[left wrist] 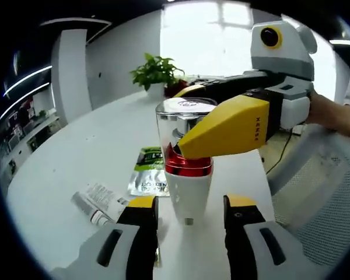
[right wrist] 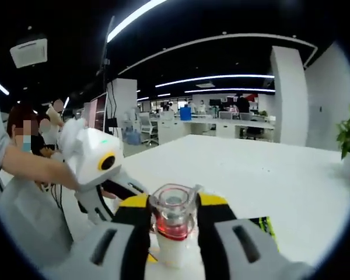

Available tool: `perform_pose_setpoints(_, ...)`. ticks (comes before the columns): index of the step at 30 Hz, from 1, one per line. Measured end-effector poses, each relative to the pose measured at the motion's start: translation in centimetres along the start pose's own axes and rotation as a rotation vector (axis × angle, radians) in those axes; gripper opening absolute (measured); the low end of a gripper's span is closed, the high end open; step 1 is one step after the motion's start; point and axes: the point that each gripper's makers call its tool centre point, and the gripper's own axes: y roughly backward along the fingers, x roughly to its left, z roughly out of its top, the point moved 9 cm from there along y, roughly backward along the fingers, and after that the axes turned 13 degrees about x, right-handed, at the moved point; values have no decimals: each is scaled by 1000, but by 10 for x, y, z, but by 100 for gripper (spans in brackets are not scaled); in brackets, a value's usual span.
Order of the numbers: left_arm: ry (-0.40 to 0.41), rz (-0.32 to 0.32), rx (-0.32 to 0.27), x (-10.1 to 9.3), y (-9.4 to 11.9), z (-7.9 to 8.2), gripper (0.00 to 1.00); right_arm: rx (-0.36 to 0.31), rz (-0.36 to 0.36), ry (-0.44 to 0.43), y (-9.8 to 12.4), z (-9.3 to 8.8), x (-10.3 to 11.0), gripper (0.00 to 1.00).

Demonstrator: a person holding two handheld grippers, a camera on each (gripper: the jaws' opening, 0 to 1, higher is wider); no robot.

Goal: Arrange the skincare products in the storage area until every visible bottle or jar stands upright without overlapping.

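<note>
A skincare bottle point(left wrist: 188, 189) with a white body, red band and clear cap stands upright on the white table point(left wrist: 105, 151). My right gripper point(left wrist: 184, 119) reaches in from the right, and its yellow jaws are shut on the bottle's cap and red band. In the right gripper view the same bottle point(right wrist: 174, 248) sits clamped between my right gripper's point(right wrist: 174, 204) jaws. My left gripper point(left wrist: 189, 204) is open, one jaw on each side of the bottle's base with a gap on both sides. It also enters the right gripper view low on the left as the left gripper point(right wrist: 131, 195).
A white tube point(left wrist: 96, 204) lies flat left of the bottle, and a green-and-silver sachet point(left wrist: 147, 178) lies behind it. A potted plant point(left wrist: 157, 73) stands at the table's far end. A mesh chair point(left wrist: 326, 204) and a person's hand point(left wrist: 329, 114) are on the right.
</note>
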Motion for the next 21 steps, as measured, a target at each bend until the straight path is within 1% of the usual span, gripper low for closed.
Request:
perform_pose_setpoints(5,23,24,9,0,9,-2,46,-14,-10,-9,2,2,-2,34)
perform_pose_setpoints(8,36,31,13,0,15,-4,49,-6,-9,-15,5,4,-4,37)
perform_pose_setpoints(9,38,35,16,0,17,-4,50,16,-8,-19,7,3,-4,38)
perform_pose_setpoints(11,45,48,25,-1,21,-6,53,20,-10,-19,10,4,-5,39)
perform_pose_setpoints(13,53,66,21,-1,27,-7,55,26,-13,-27,13,4,-5,41)
perform_pose_setpoints(15,60,79,20,-2,32,-8,55,48,-17,-34,15,3,-5,44)
perform_pose_setpoints(16,64,85,21,-2,34,-8,56,50,-23,-24,17,3,-4,45)
perform_pose_setpoints(17,68,91,20,-3,37,-8,57,77,-24,-10,18,2,-3,45)
perform_pose_setpoints(18,69,94,18,-3,39,-8,59,86,-28,-6,19,2,-3,46)
perform_pose_setpoints(19,72,98,19,-4,41,-9,60,96,-29,-2,19,1,-2,49)
perform_pose_setpoints(20,73,104,18,-4,44,-9,61,123,-25,0,20,0,0,52)
perform_pose_setpoints(21,73,110,14,-5,46,-9,62,123,-34,5,21,1,2,53)
